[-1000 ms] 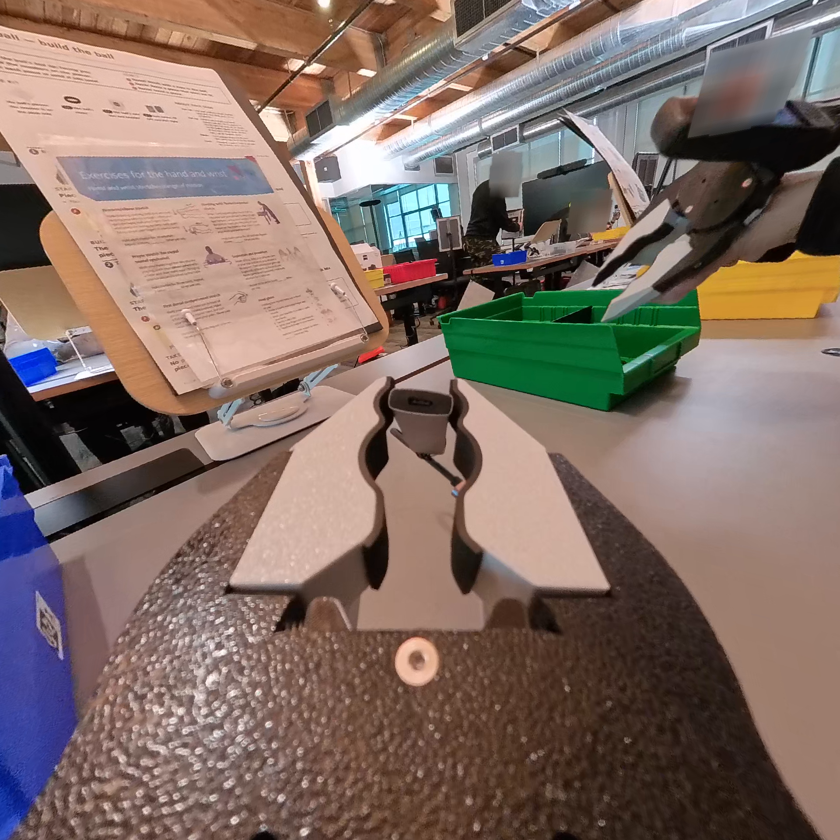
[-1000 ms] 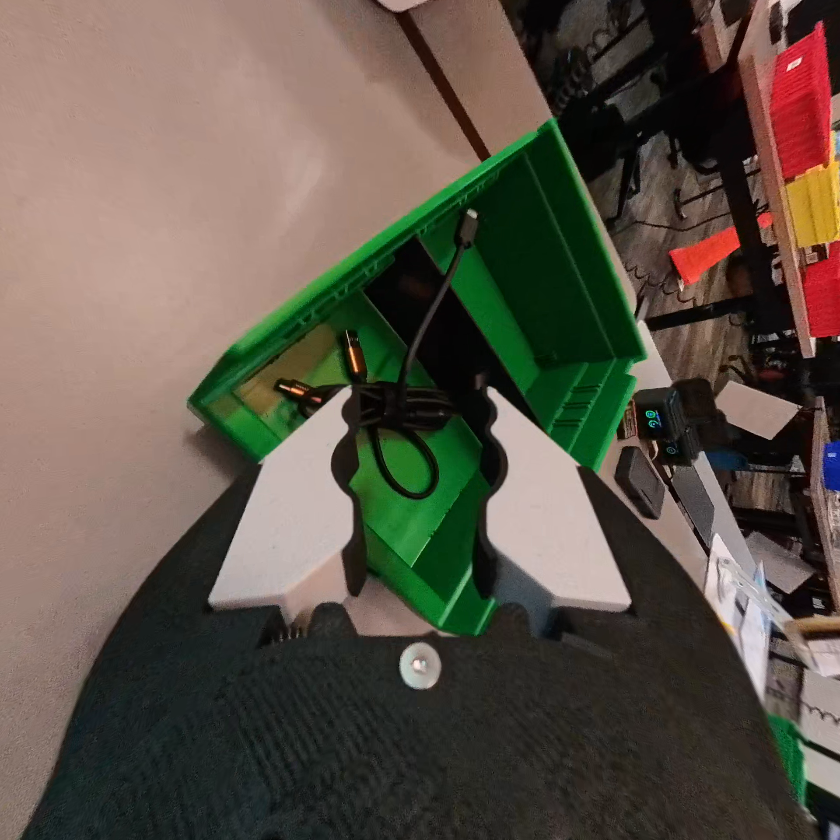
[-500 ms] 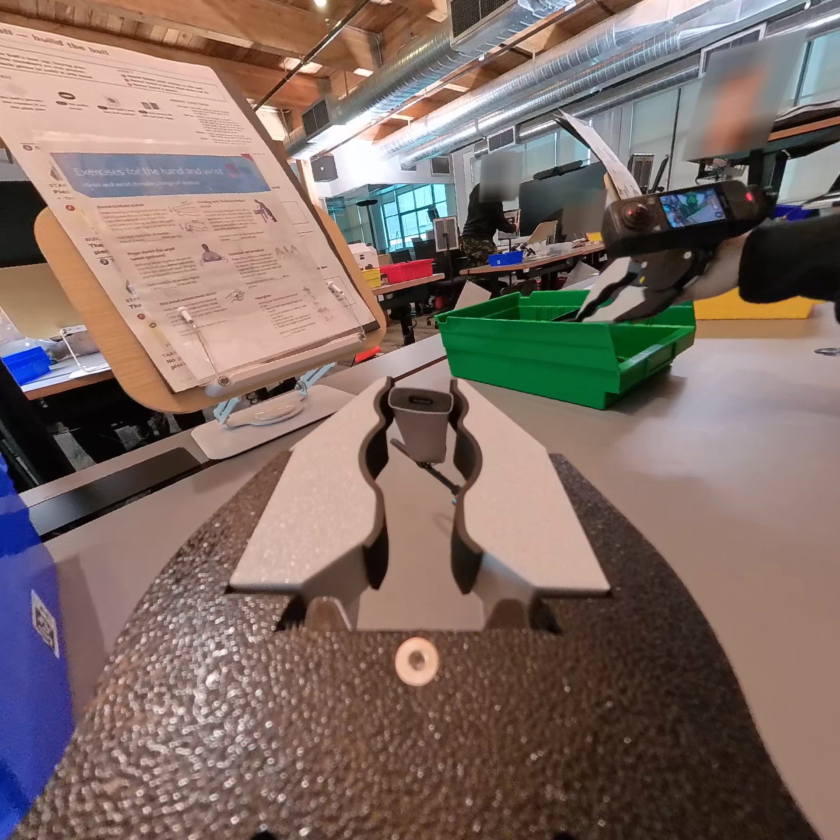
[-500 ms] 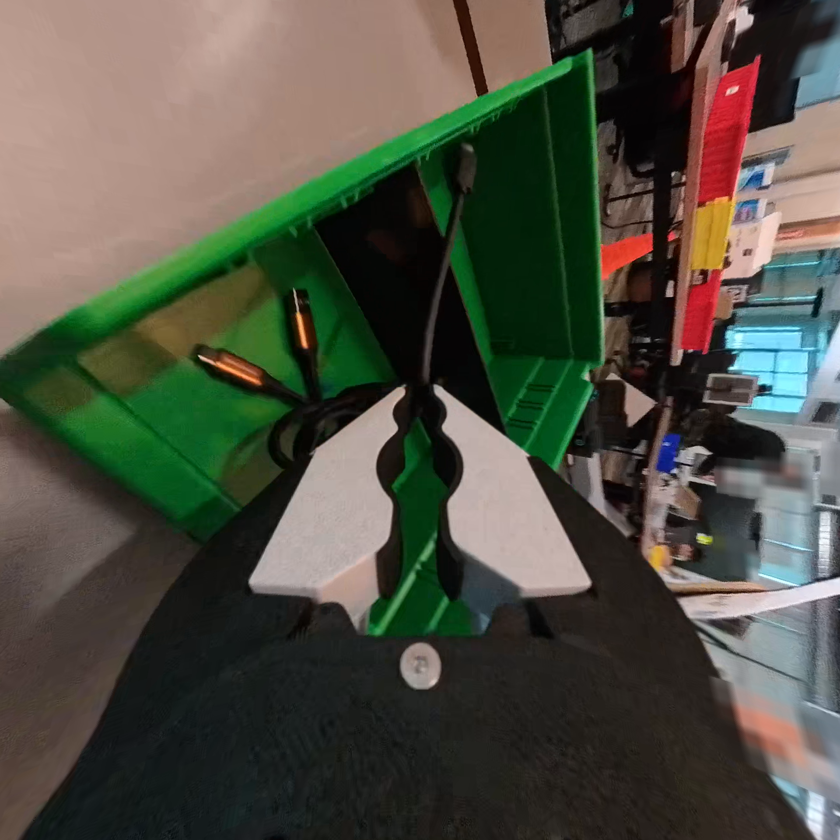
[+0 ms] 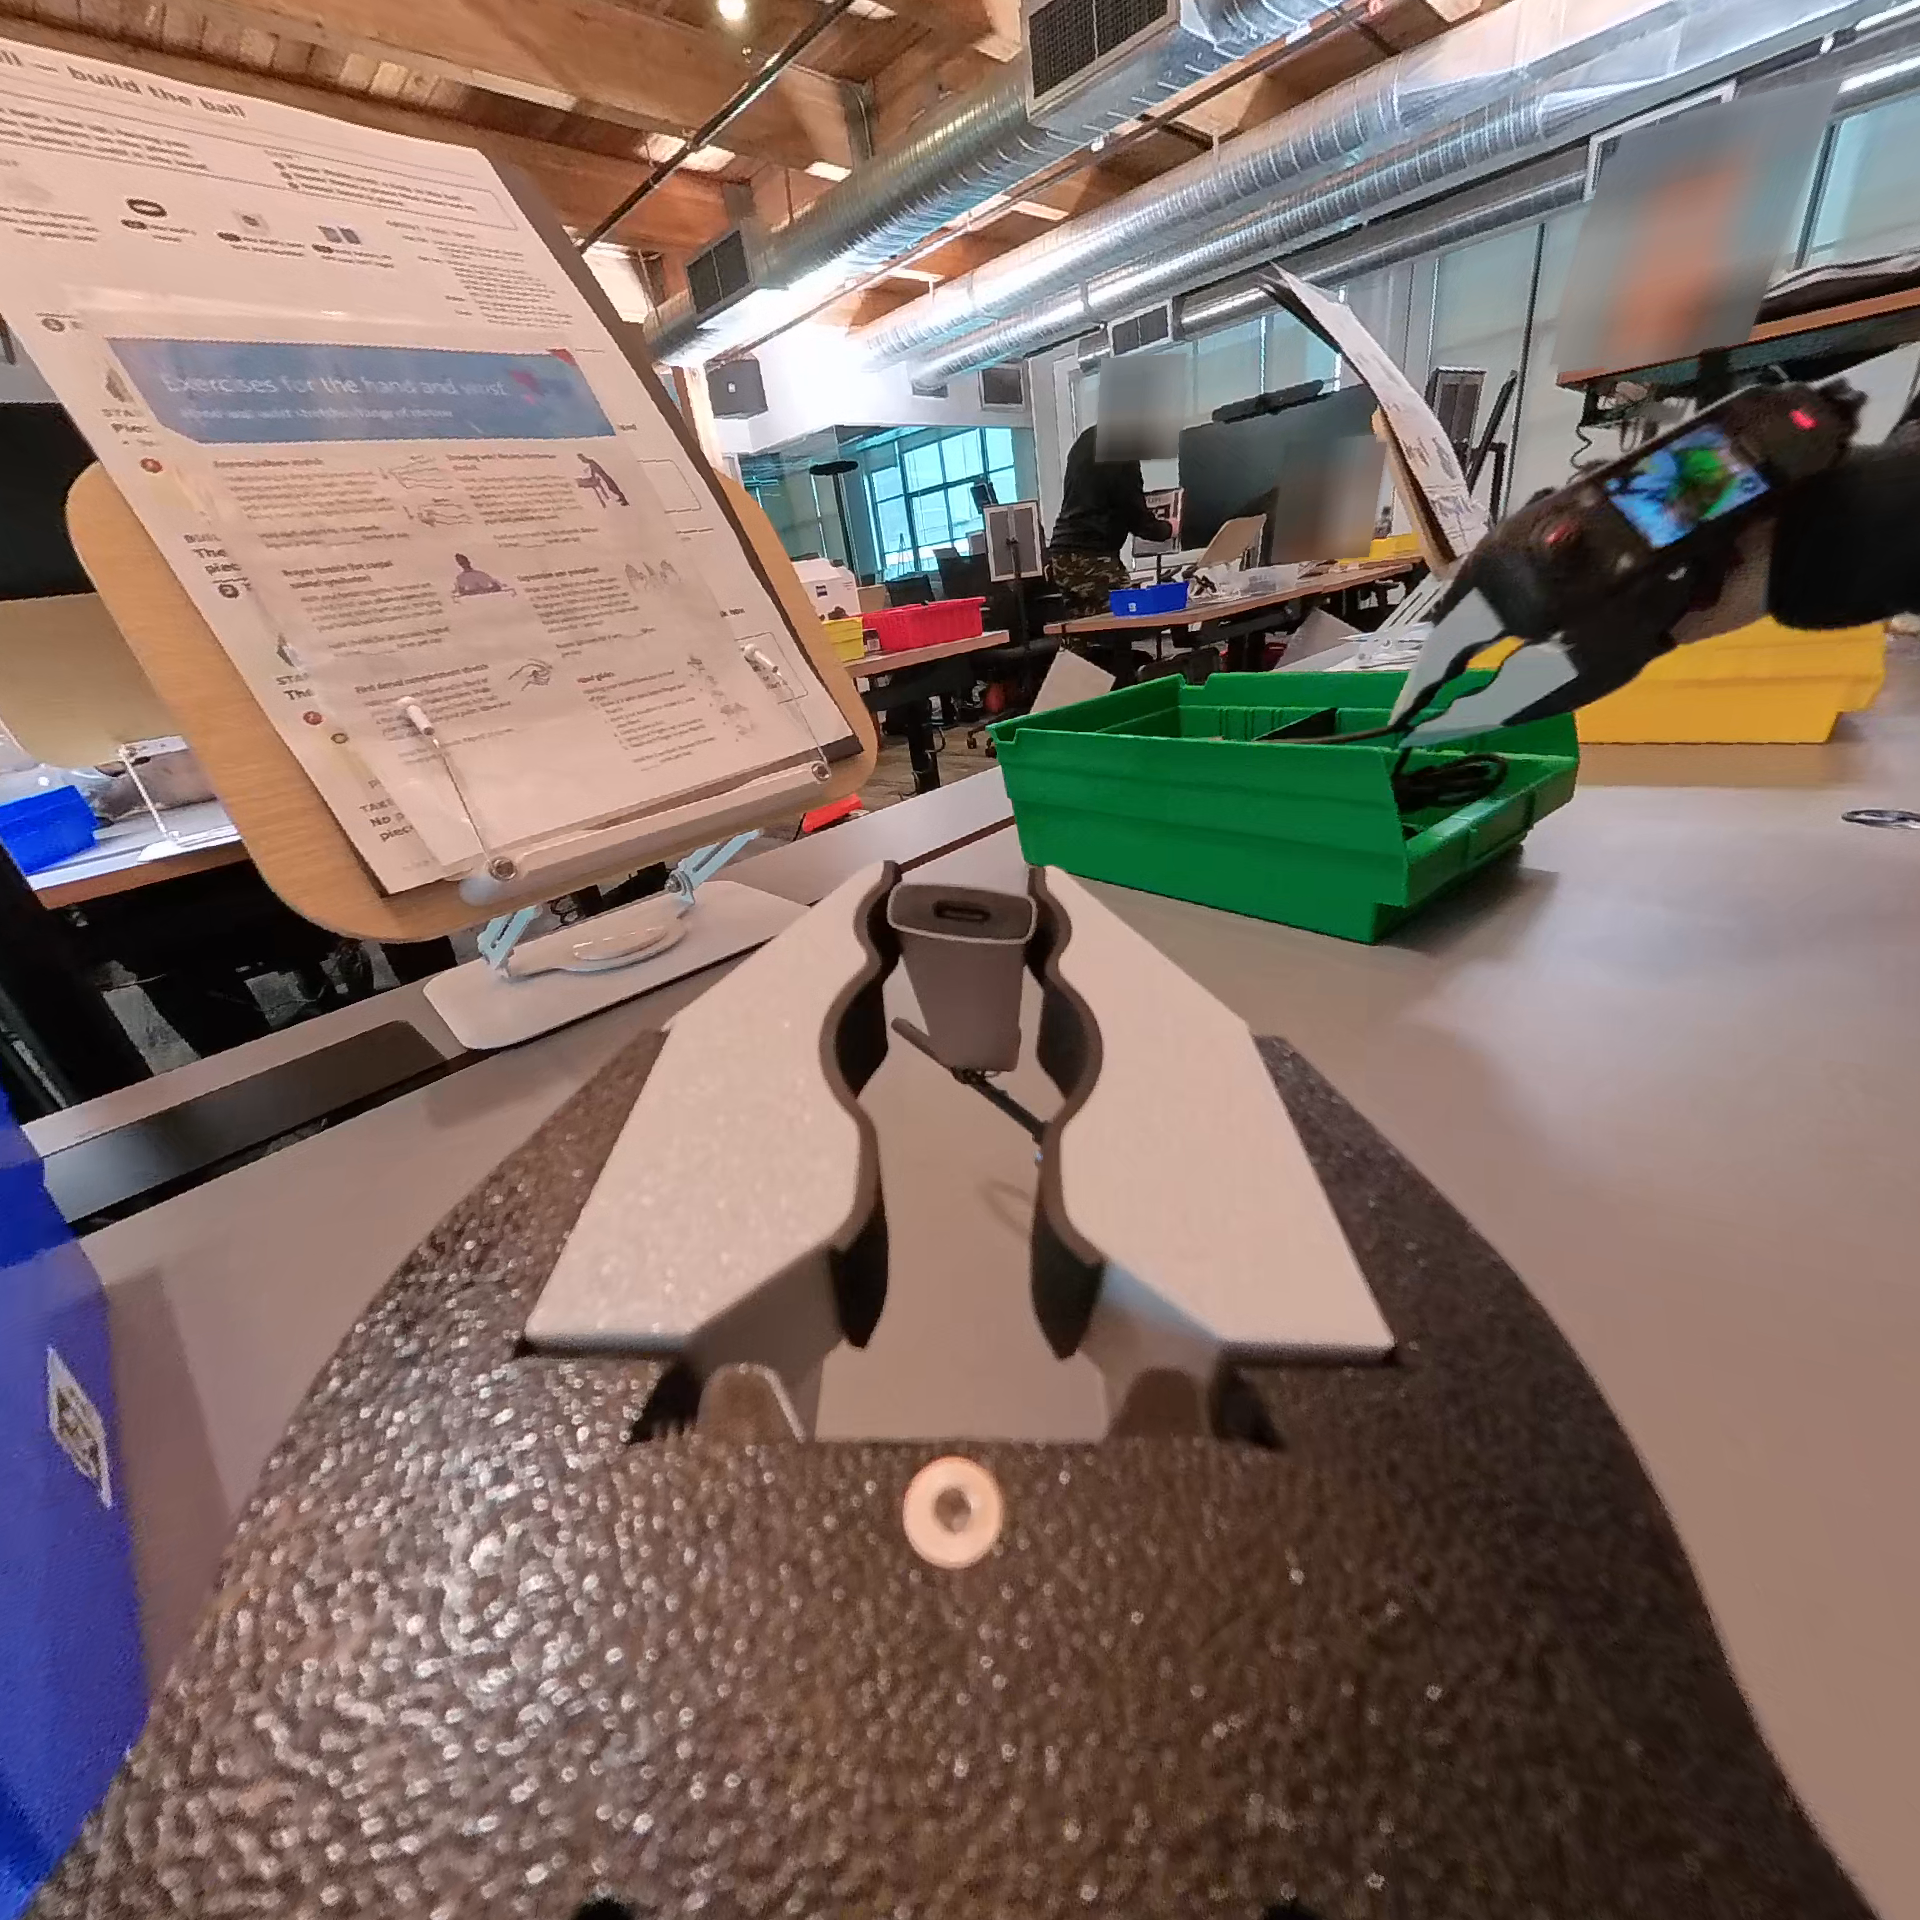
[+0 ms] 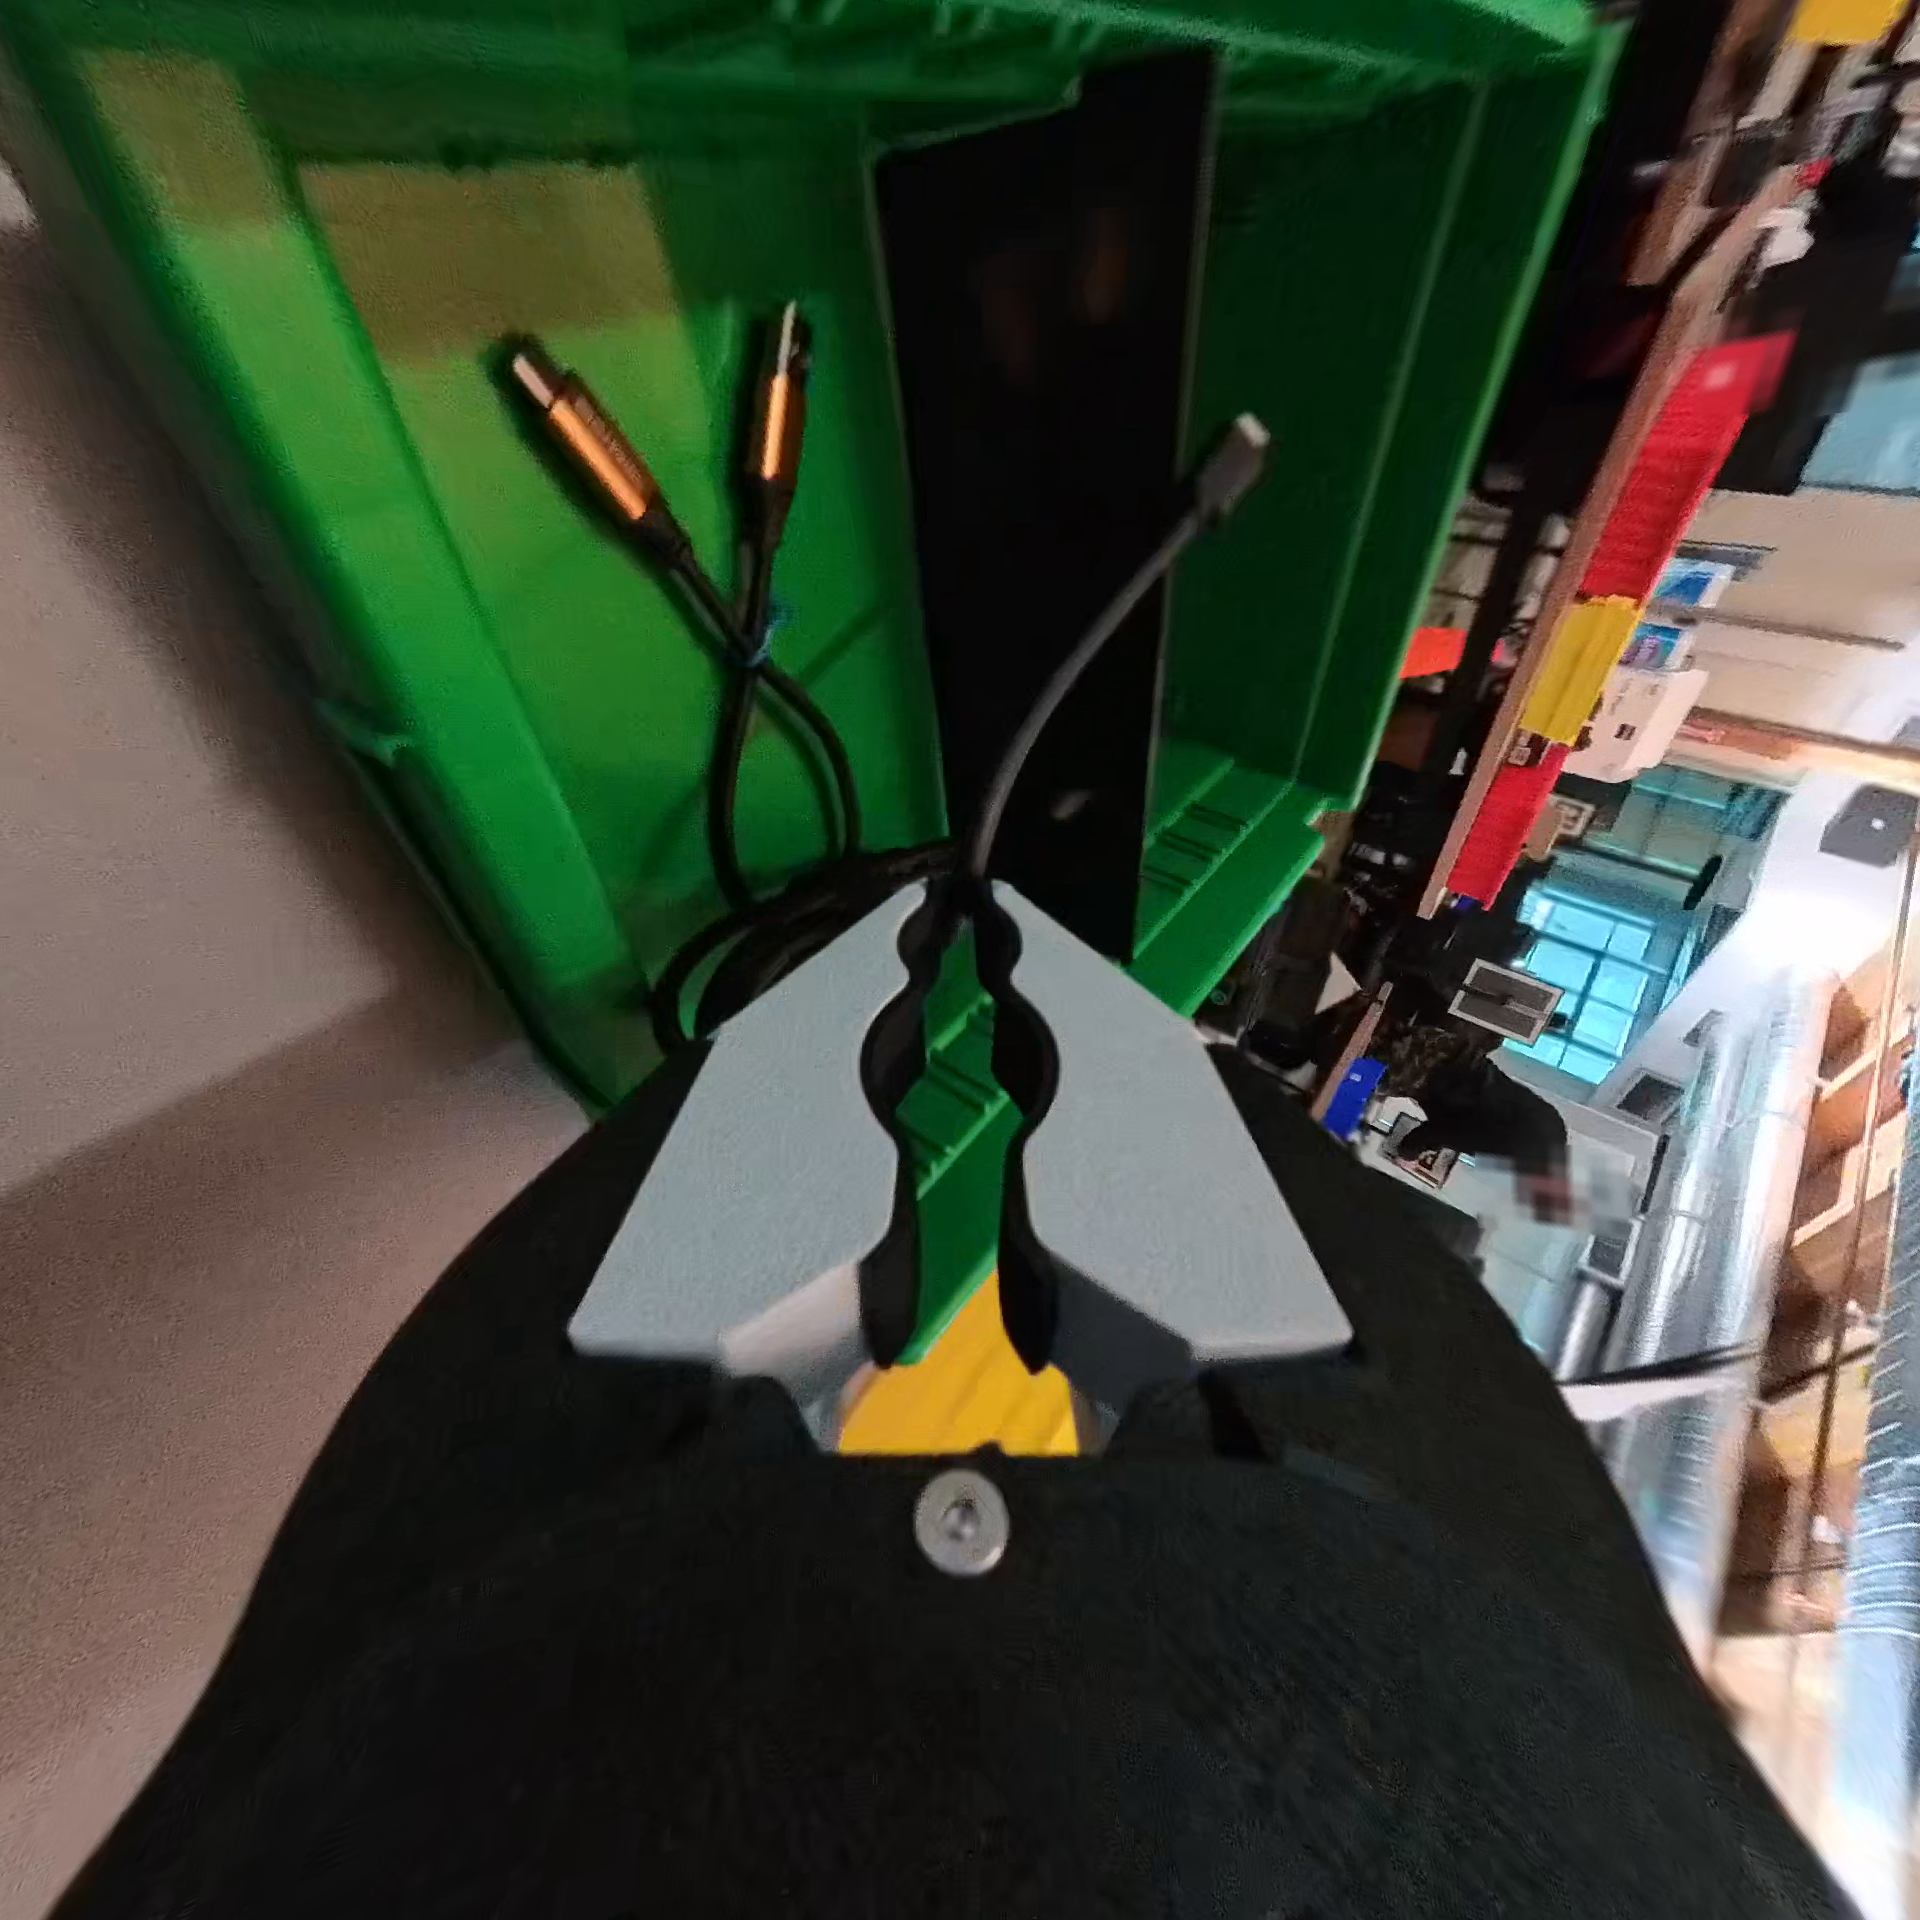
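Observation:
My left gripper (image 5: pixel 961 920) is shut on a small grey adapter (image 5: pixel 966 971) with a port on its front end, held just above the grey table (image 5: pixel 1558 1039). A thin dark wire runs from the adapter's back. My right gripper (image 6: pixel 961 904) is shut on a thin black cable (image 6: pixel 1081 675) that ends in a small grey plug (image 6: pixel 1231 468). It holds the cable above the green bin (image 6: pixel 520 675). It also shows in the left wrist view (image 5: pixel 1418 717) over the green bin (image 5: pixel 1195 821). A second black cable with two orange plugs (image 6: pixel 592 447) lies in the bin.
A wooden document stand with printed sheets (image 5: pixel 416 540) stands at the left on the table. A yellow bin (image 5: pixel 1745 686) sits behind the green one. A blue box (image 5: pixel 52 1455) is at the left edge. A black divider (image 6: pixel 1039 416) splits the green bin.
My right gripper went down into the green bin, shut on the thin black cable and has lifted it. My left gripper has held still with the adapter.

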A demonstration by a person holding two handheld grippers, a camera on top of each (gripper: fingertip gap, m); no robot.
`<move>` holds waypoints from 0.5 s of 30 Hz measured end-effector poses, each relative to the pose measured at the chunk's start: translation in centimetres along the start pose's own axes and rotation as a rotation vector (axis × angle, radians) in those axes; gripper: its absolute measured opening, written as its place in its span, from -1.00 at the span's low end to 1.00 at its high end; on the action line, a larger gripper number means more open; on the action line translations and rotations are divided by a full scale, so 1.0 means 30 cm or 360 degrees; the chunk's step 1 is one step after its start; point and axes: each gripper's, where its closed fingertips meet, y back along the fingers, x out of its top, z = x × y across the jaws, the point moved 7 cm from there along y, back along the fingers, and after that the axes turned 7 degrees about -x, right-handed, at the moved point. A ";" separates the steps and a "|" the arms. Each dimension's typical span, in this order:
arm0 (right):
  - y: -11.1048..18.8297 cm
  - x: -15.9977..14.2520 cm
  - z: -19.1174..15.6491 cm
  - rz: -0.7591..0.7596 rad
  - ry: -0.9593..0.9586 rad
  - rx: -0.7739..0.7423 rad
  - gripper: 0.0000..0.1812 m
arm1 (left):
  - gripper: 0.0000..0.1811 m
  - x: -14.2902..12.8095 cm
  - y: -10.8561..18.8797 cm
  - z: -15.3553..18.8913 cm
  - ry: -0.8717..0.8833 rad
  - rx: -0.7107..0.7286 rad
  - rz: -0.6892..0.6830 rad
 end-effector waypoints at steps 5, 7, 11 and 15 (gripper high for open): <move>0.044 -0.033 -0.005 0.0333 -0.0249 -0.0132 -0.96 | -0.76 -0.002 -0.001 -0.005 0.0022 -0.0004 0.0007; 0.036 -0.061 -0.033 0.0217 -0.0108 -0.0086 -0.96 | -0.76 -0.002 -0.005 0.002 0.0010 -0.0013 0.0000; 0.033 -0.073 -0.017 0.0158 -0.0141 -0.0163 -0.70 | -0.76 -0.004 -0.009 0.010 -0.0003 -0.0025 -0.0016; 0.091 -0.032 0.048 0.0335 -0.0585 -0.0174 -0.32 | -0.76 -0.007 -0.009 0.010 -0.0003 -0.0029 -0.0024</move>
